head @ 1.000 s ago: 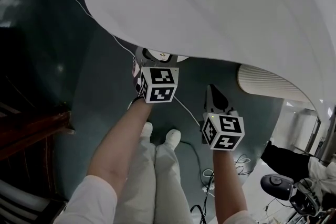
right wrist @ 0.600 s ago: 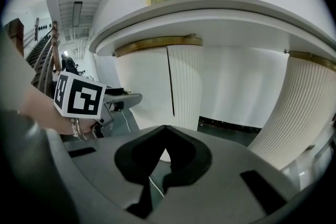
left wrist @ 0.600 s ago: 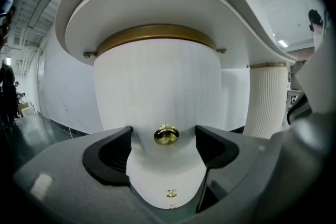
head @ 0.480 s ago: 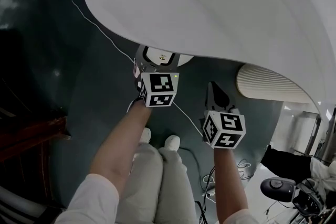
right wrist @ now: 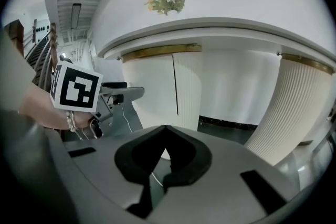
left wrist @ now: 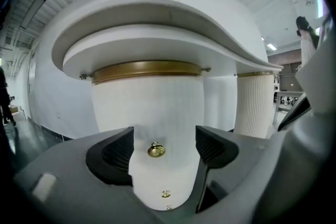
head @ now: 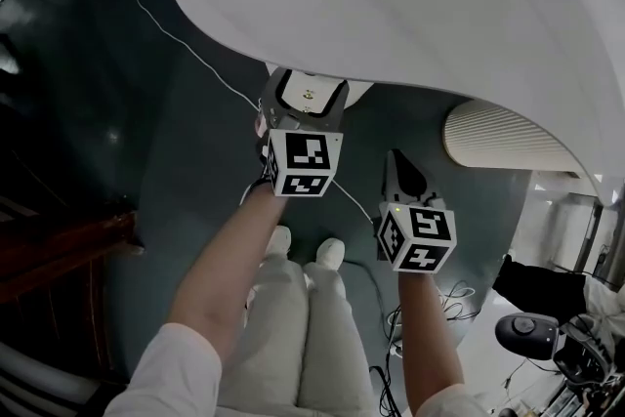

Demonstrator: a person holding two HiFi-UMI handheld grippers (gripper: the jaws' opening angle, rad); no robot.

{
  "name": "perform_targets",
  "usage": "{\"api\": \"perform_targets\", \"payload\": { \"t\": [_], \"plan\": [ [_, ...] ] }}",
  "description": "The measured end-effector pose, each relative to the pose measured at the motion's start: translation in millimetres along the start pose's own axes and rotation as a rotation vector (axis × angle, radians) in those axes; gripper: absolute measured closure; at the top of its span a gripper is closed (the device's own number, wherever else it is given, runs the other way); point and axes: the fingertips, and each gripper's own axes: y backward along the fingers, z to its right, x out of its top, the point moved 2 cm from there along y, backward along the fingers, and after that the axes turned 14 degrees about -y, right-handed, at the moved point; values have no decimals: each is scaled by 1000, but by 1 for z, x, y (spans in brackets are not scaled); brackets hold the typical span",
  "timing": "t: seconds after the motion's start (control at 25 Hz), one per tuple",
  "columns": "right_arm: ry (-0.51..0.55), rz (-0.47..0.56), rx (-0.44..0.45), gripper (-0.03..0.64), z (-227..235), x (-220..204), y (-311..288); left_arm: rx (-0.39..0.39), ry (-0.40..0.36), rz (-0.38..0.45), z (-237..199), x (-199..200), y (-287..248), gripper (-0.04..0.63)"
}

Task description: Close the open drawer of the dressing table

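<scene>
The white dressing table (head: pixel 410 5) curves overhead. Below its top a rounded white drawer front (left wrist: pixel 149 113) with a brass knob (left wrist: pixel 156 150) faces my left gripper (left wrist: pixel 164 147). That gripper is open, its two dark fingers on either side of the knob and close to the front; whether they touch it I cannot tell. In the head view the left gripper (head: pixel 308 98) reaches under the table's edge at the drawer front (head: pixel 311 91). My right gripper (head: pixel 396 169) hangs lower right, shut and empty; its view shows the shut gripper (right wrist: pixel 165 131) and the left gripper's cube (right wrist: pixel 79 87).
A ribbed white column (head: pixel 498 146) stands to the right under the table. A thin white cable (head: pixel 186 44) runs across the dark floor. The person's legs and shoes (head: pixel 303 244) are below. Cables and equipment (head: pixel 532 337) lie at the lower right. Dark wooden furniture (head: pixel 59 249) sits left.
My left gripper has moved forward and up toward the drawer front under the table edge. The right gripper has hardly shifted.
</scene>
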Motion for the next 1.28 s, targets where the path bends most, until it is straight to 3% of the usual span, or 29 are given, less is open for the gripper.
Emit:
{"api": "perform_targets", "payload": {
  "t": [0.64, 1.0, 1.12, 1.2, 1.28],
  "plan": [
    [42, -10, 21, 623, -28, 25, 71, -8, 84, -36, -3, 36, 90, 218],
    [72, 12, 33, 623, -49, 75, 116, 24, 157, -43, -28, 76, 135, 235],
    [94, 25, 32, 623, -54, 94, 130, 50, 187, -35, -38, 96, 144, 280],
    [104, 29, 31, 623, -55, 107, 135, 66, 186, -32, -45, 110, 144, 396],
    [115, 30, 30, 623, -57, 116, 138, 70, 176, -23, -51, 122, 145, 451]
  ]
}}
